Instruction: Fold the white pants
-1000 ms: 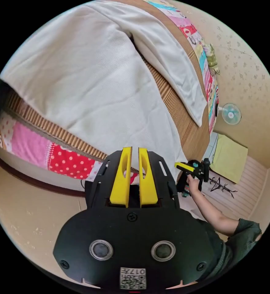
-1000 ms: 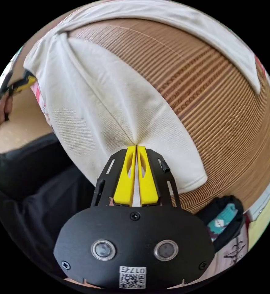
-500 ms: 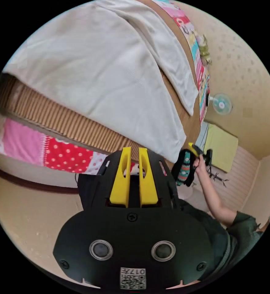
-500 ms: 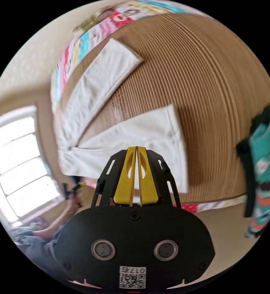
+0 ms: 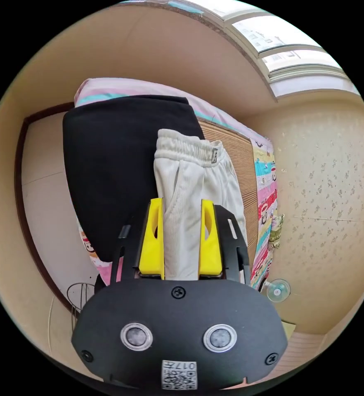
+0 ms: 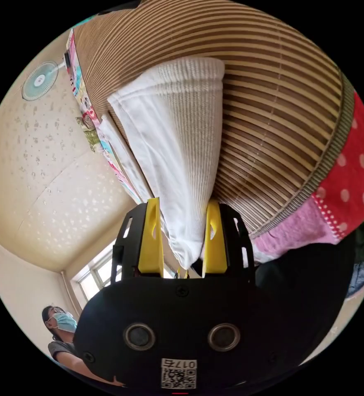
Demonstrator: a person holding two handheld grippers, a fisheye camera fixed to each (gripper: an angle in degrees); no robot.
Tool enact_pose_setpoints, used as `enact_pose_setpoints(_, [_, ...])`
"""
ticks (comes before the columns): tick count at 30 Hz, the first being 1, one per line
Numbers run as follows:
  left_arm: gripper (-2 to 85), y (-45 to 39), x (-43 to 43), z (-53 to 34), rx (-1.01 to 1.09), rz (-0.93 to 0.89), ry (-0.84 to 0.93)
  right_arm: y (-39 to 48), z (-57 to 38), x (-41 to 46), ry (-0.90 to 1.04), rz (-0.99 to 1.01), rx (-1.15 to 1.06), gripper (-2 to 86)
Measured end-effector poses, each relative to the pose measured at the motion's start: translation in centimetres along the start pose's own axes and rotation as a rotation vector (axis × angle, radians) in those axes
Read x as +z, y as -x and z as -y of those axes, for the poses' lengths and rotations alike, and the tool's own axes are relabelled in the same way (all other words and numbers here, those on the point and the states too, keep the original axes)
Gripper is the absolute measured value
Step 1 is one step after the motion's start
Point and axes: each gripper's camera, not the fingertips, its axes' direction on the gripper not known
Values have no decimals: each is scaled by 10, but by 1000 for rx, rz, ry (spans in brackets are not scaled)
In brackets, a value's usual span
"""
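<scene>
Mid-frame in both views, your left gripper (image 5: pixel 181 239) & right gripper (image 6: pixel 182 239) had spread wide since 0.5 s ago, gripping nothing; white pants (image 5: pixel 194 185) lay folded between the jaws on the mat (image 6: pixel 273 123).

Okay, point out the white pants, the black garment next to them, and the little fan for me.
white pants (image 5: pixel 192 159): left gripper view, on the elastic waistband.
black garment (image 5: pixel 116 165): left gripper view, on its flat middle.
fan (image 6: pixel 38 81): right gripper view, on the hub.
</scene>
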Motion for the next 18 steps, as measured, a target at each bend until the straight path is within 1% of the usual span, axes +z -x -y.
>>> enact_pose_setpoints(2, [92,6,21,-5,-9,-18,110,-7,-2,4,-28,24,5,104])
enact_pose_setpoints(4, [52,14,23,-14,-65,-56,127,-12,-6,5,-61,59,20,64])
enact_pose_setpoints(7, [43,16,4,-24,-81,-218,102,6,-20,-1,-93,122,-61,26])
enact_pose_setpoints(9, [41,-1,-13,-28,-18,-318,106,49,-32,-2,-77,111,-221,12])
enact_pose_setpoints(10, [41,-20,-27,-34,34,-363,91,61,-34,-1,-71,103,-258,9])
enact_pose_setpoints(12, [40,-54,-42,-40,122,-389,61,117,-34,6,-70,48,-351,5])
enact_pose_setpoints(14, [40,-101,-46,-38,197,-393,23,165,-27,17,-98,-13,-386,4])
enact_pose_setpoints(16, [40,-137,-38,-27,229,-388,-13,212,-15,34,-131,-72,-405,6])
enact_pose_setpoints(18, [43,-174,-19,-13,256,-393,-39,275,11,73,-149,-131,-413,13])
